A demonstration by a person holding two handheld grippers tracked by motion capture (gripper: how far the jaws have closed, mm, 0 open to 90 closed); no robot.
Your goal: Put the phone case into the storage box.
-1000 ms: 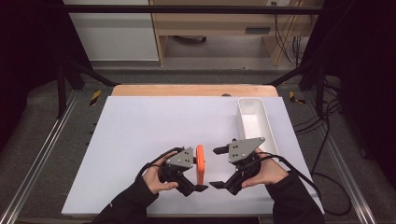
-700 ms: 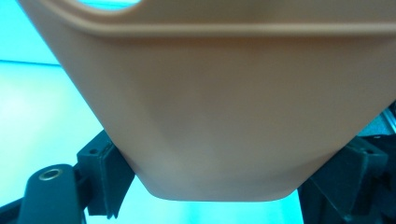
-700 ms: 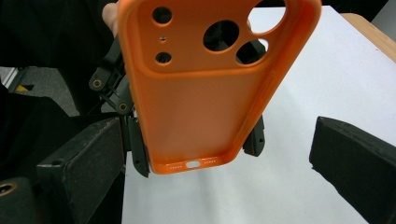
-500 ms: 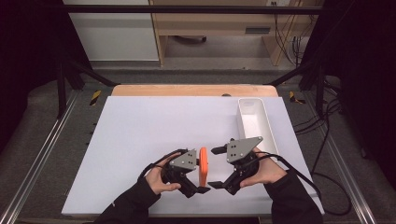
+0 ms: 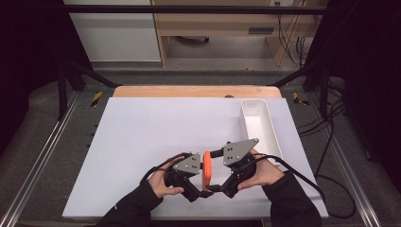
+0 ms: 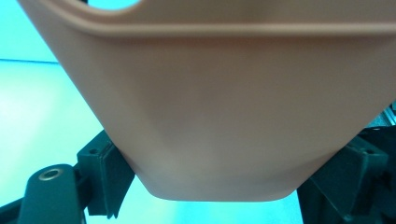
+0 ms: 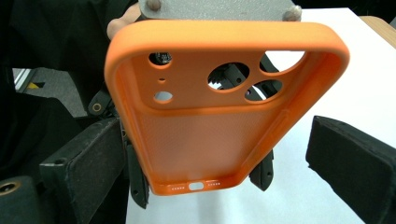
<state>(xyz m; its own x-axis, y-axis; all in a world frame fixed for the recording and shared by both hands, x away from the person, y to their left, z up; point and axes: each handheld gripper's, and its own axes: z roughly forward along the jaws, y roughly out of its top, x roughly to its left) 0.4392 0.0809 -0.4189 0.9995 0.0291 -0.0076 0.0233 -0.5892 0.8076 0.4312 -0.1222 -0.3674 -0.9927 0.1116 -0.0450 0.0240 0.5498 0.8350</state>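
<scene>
An orange phone case (image 5: 206, 165) stands on edge above the white table top, between my two hands. My left gripper (image 5: 200, 183) is shut on its lower part; in the left gripper view the smooth back of the case (image 6: 224, 116) sits pinched between both jaws. My right gripper (image 5: 215, 178) faces it from the right. In the right gripper view the case (image 7: 210, 140) shows its hollow inside and camera holes and lies between the jaws, which have just been closing. The right pad (image 7: 348, 163) still stands apart from the case's edge.
A long white tray (image 5: 246, 124) lies at the right of the white table sheet (image 5: 156, 127). A wooden edge (image 5: 189, 91) runs along the far side. Cables trail from both grippers toward the front.
My right gripper has shifted a little left, closer to the orange case. The left hand and the case have kept still.
</scene>
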